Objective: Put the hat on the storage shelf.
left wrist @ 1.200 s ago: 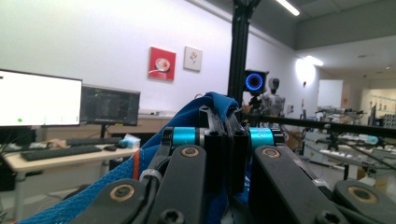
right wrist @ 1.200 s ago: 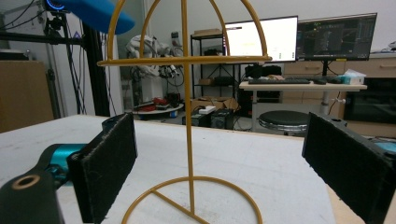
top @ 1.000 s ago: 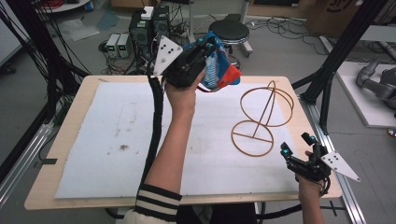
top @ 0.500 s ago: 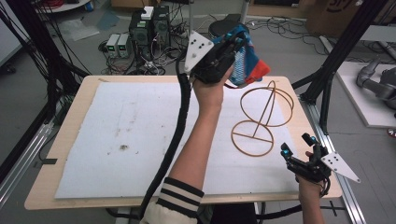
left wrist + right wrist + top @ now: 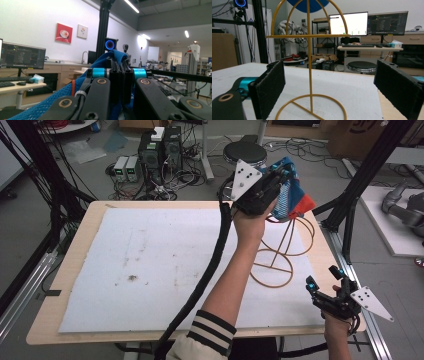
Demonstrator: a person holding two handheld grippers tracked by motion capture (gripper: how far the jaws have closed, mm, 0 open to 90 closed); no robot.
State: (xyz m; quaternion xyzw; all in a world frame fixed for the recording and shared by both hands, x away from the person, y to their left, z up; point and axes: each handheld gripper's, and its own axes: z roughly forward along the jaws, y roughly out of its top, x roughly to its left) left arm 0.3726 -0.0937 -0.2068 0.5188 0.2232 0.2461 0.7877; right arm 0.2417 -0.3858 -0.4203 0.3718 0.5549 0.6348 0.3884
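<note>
A gold wire stand with a round base and a domed top rises from the white mat at the right of the table. My left gripper is raised above its top, shut on a blue and red mesh cap. In the left gripper view the jaws are pressed together on the blue mesh. My right gripper rests at the table's front right corner, open, aimed at the stand. Its pads stand wide apart with nothing between them. The cap's blue underside hangs over the stand's dome.
A white mat covers most of the wooden table. Black frame posts rise at the right edge. Behind the table are a round stool and electronics boxes with cables on the floor.
My left hand has carried the cap to the right, from beside the stand's top to above it. The right gripper has stayed where it was, still open.
</note>
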